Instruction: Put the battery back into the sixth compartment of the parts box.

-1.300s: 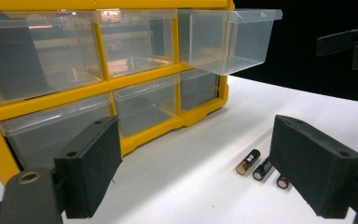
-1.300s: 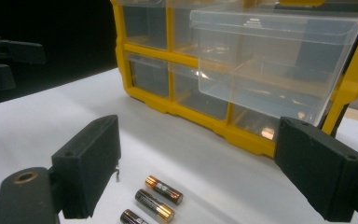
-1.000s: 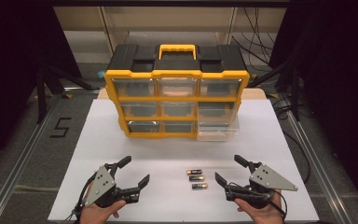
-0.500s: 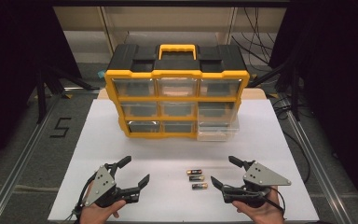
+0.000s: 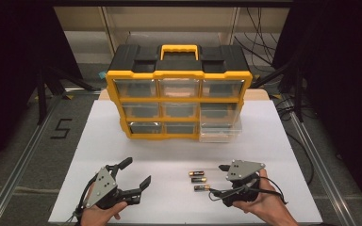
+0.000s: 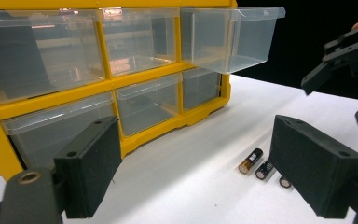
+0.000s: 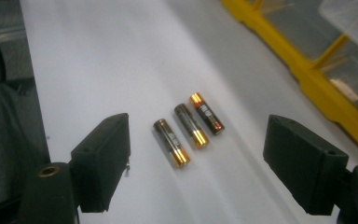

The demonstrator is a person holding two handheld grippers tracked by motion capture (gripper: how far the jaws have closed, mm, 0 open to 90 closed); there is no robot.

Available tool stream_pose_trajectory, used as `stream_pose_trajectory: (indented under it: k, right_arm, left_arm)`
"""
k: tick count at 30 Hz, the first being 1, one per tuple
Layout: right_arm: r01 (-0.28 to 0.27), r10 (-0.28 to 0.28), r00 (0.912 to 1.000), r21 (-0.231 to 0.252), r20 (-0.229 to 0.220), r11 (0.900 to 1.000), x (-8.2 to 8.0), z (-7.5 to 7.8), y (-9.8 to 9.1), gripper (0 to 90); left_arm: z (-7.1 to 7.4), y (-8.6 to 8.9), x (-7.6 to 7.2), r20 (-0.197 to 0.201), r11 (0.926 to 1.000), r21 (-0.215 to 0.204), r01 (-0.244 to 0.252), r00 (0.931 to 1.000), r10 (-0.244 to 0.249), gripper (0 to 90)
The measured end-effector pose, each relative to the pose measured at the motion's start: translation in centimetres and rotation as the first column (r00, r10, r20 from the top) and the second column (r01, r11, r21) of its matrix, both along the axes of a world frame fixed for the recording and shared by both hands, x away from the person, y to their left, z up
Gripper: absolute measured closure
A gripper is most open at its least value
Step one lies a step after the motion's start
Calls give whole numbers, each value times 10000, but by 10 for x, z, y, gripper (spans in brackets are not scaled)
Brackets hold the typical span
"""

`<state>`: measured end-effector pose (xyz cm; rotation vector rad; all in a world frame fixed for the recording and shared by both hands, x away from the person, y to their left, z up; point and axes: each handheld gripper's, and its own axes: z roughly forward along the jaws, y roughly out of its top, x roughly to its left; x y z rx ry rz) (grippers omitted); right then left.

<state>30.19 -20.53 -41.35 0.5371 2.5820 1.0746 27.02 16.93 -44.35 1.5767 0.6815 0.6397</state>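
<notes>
Batteries (image 5: 198, 180), three of them, are laid side by side on the white table (image 5: 122, 141), near its front edge and well apart from the yellow organizer (image 5: 179, 94) behind them. The right gripper (image 5: 218, 180) is brought in level beside them with its jaws spread wide; these have just been closing a little, and nothing is pressed between them yet, so a pickup is judged to be in preparation. One clear drawer (image 5: 220, 131) at the organizer's lower right is pulled out, presumably to receive them. The left gripper (image 5: 135, 172) is held apart, its jaws wide and empty.

In the right gripper view each battery (image 7: 171, 142) is seen framed between the jaws, gold ends told apart. In the left gripper view the pulled drawer (image 6: 230, 37) is shown empty.
</notes>
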Motion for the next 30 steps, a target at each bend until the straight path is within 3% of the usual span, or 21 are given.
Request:
stream_pose_trajectory:
  k: [4,5,11,17,18,19,20,22,25,30]
  right_arm:
    - [-389,381,9991,-421,-197,9984,5,-2,10,266]
    - [-551,535,9983,-762,-235,9956,8,-4,16,266]
    - [-996,918,9939,-1391,-618,9852,17,-9,30,314]
    - [-1393,1225,9880,-1974,-945,9704,26,-18,42,340]
    - [-1589,1381,9847,-2234,-1060,9617,29,-21,46,367]
    - [-1589,1381,9847,-2234,-1060,9617,29,-21,46,367]
    - [-1788,1535,9811,-2472,-1182,9523,30,-25,49,385]
    - [-1823,1545,9798,-2485,-1273,9513,30,-26,50,403]
    - [-2123,1682,9700,-2736,-1757,9381,34,-31,54,461]
    - [-2298,1756,9644,-2988,-1975,9262,36,-35,57,497]
  left_arm:
    - [0,0,0,0,10000,-3,-2,10000,2,164]
    - [0,0,0,-3,10000,-21,-4,10000,4,164]
    - [0,0,0,-1,10000,-40,-10,10000,10,164]
    - [0,1,0,14,10000,-33,-7,10000,7,164]
    - [0,1,0,18,10000,-36,-8,10000,9,164]
    - [0,1,0,21,10000,-46,-6,10000,7,164]
    - [0,1,0,13,10000,-62,-5,10000,5,164]
    - [0,1,0,16,10000,-48,-8,10000,8,164]
    - [0,1,0,13,10000,-62,0,10000,0,164]
    - [0,1,0,16,10000,-46,1,10000,-1,163]
